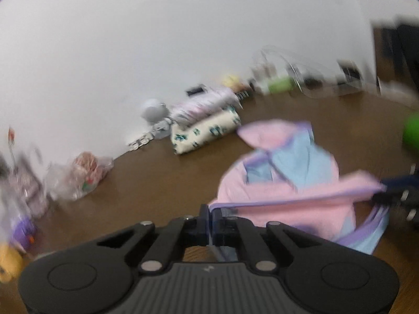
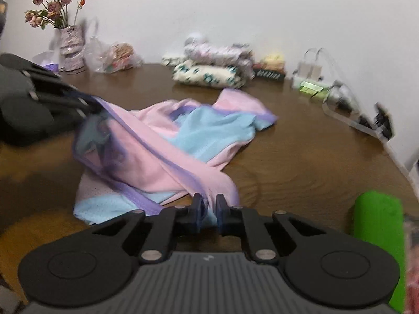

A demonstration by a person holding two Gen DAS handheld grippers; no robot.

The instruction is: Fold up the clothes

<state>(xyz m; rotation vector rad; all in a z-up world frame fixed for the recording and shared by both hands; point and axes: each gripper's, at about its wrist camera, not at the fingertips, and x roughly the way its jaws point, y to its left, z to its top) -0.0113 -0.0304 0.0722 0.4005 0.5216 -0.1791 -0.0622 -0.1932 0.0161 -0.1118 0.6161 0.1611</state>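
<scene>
Left wrist view shows the left gripper with its fingers clamped together on the purple-trimmed hem of the garment, a pink, blue and purple mesh piece lying crumpled on the brown counter. The hem runs taut from these fingers across to the right gripper, seen blurred at the right edge, which pinches the same hem.

Right wrist view shows the right gripper with its fingers nearly together, a fold of the garment caught between them. The left gripper enters from the left edge, gripping the cloth at its far end, so the hem is lifted off the counter between the two while the rest of the garment sags in a heap near the middle.

Along the counter's back edge, against the white wall, sit folded clothes in a stack, a plastic bag, and a vase of dried roses toward the back left corner. A clear rack of small items follows the right edge. A green handle shows at the lower right.
</scene>
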